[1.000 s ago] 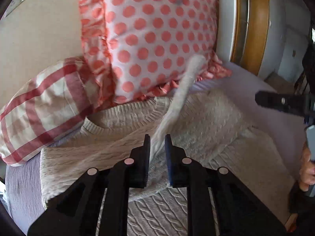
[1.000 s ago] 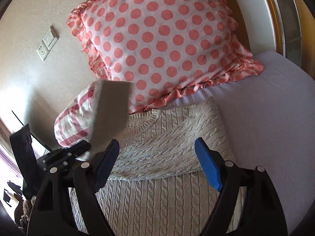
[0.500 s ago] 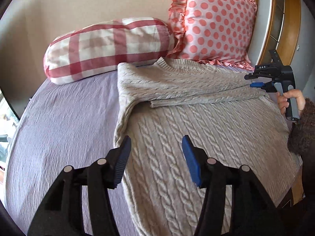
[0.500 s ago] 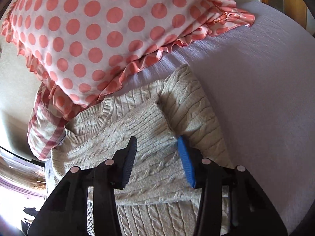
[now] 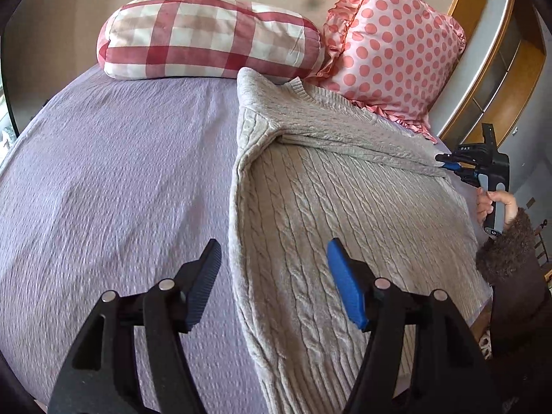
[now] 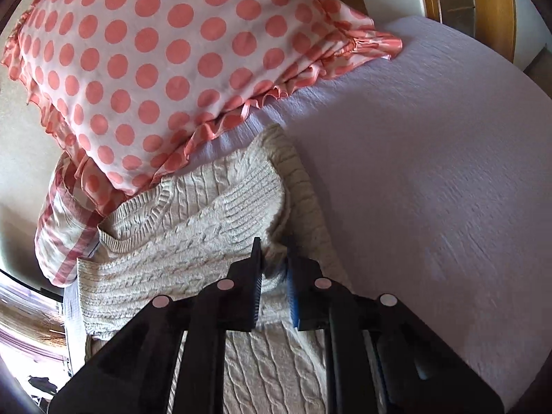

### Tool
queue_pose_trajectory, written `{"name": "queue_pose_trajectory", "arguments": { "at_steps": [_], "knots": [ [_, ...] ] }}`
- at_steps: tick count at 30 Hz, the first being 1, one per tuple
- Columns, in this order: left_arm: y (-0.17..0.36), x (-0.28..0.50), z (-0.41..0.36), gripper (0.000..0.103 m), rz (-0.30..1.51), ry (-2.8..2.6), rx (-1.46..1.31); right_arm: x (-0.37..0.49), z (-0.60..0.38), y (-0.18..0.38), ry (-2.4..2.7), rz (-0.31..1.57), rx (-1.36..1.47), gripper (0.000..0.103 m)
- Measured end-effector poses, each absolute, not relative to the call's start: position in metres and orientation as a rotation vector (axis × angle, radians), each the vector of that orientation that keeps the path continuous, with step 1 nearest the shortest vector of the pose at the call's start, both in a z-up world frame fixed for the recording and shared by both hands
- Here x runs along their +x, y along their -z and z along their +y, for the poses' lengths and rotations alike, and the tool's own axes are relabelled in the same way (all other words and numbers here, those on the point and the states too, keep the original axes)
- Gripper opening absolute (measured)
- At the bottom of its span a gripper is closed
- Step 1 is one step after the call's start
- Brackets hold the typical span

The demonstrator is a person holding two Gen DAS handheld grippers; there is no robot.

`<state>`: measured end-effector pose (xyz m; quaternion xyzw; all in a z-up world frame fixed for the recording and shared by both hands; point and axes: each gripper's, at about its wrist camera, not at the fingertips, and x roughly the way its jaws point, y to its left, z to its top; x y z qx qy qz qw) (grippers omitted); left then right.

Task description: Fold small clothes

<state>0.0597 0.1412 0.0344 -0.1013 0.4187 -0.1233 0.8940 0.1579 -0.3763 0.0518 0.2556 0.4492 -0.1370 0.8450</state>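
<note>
Left gripper [image 5: 274,288] withdrawn since a second ago, jaws open over cable-knit sweater [image 5: 345,214] on bed [image 5: 103,172]. Right gripper [image 6: 274,286] jaws now closed on folded sleeve [image 6: 248,203]; second sleeve fold judged underway.

Beige cable-knit sweater [image 5: 345,207] flat on bed, sleeve [image 6: 220,227] folded across chest.

checked pillow [image 5: 207,41], polka-dot pillow [image 5: 390,51], lilac bedspread [image 5: 114,172]
</note>
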Motion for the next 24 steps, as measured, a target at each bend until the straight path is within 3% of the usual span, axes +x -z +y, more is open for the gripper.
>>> {"name": "queue_pose_trajectory", "arguments": {
  "at_steps": [1, 2, 3, 4, 8, 15, 18, 19, 20, 21, 24],
  "knots": [
    [-0.033, 0.055, 0.142, 0.066, 0.870, 0.259, -0.217, 0.143, -0.371, -0.061, 0.265, 0.915, 0.519, 0.059],
    [-0.032, 0.050, 0.143, 0.067, 0.870, 0.263, -0.221, 0.124, -0.366, -0.069, 0.242, 0.873, 0.492, 0.082],
    [-0.030, 0.045, 0.144, 0.068, 0.871, 0.270, -0.227, 0.106, -0.359, -0.076, 0.221, 0.849, 0.453, 0.083],
    [-0.028, 0.041, 0.145, 0.068, 0.876, 0.275, -0.236, 0.088, -0.354, -0.079, 0.213, 0.851, 0.406, 0.082],
    [-0.016, 0.029, 0.146, 0.068, 0.910, 0.308, -0.269, 0.026, -0.350, -0.067, 0.176, 0.921, 0.364, 0.058],
    [-0.014, -0.002, 0.134, 0.063, 0.885, 0.336, -0.261, -0.054, -0.344, -0.039, 0.100, 0.975, 0.431, 0.043],
    [-0.012, -0.016, 0.130, 0.051, 0.870, 0.321, -0.253, -0.078, -0.325, -0.035, 0.029, 0.953, 0.405, 0.035],
    [-0.011, -0.019, 0.129, 0.042, 0.868, 0.314, -0.256, -0.083, -0.319, -0.033, -0.010, 0.966, 0.402, 0.025],
    [-0.010, -0.022, 0.130, 0.034, 0.873, 0.311, -0.262, -0.088, -0.314, -0.031, -0.040, 0.976, 0.405, 0.009],
    [-0.007, -0.022, 0.130, 0.010, 0.888, 0.321, -0.276, -0.091, -0.311, -0.030, -0.057, 0.968, 0.409, 0.009],
    [-0.006, -0.018, 0.130, 0.009, 0.899, 0.355, -0.309, -0.089, -0.321, -0.046, -0.102, 0.874, 0.490, 0.008]
  ]
}}
